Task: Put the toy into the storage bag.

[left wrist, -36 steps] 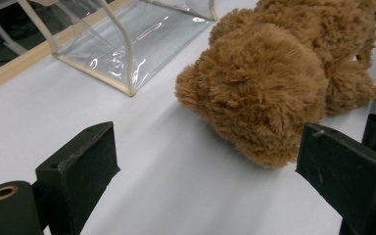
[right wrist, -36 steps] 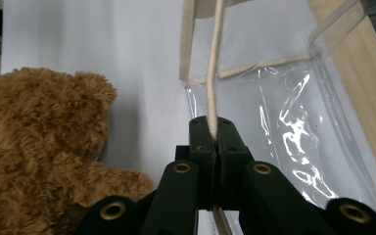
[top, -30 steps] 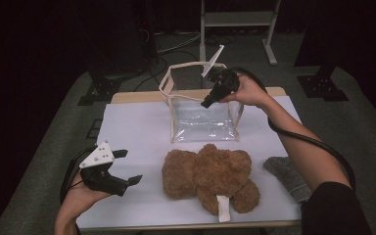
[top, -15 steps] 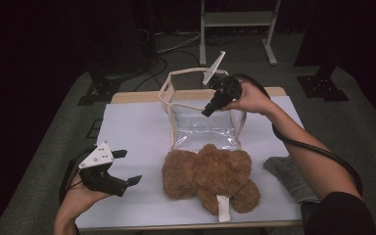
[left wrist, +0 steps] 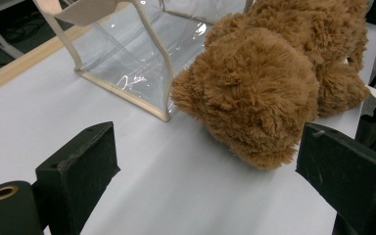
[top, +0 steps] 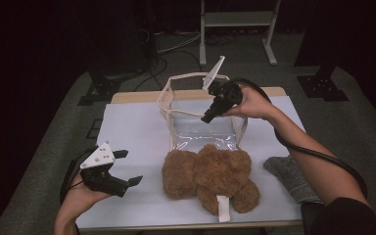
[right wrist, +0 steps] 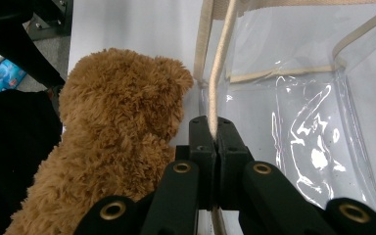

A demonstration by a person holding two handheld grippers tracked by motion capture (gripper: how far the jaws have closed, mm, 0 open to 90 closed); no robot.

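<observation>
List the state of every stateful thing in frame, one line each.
Clear bag: upright, top open, rim pinched and held up.
Right gripper: shut on the bag's rim strip.
Left gripper: open, holding nothing, above the table.
Teddy bear: lying on the table in front of the bag, outside it.
Grey cloth: lying at the table's right edge.

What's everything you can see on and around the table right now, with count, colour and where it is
Clear bag: one, transparent with cream trim, far middle of table, rim pinched by right gripper.
Teddy bear: one, brown, lying just in front of the bag.
Grey cloth: one, near right edge.
Table: one, white top.
Metal stand: one, pale, on floor beyond the table.
Left gripper: black, open, near left corner.
Right gripper: black, shut on the bag's rim.
</observation>
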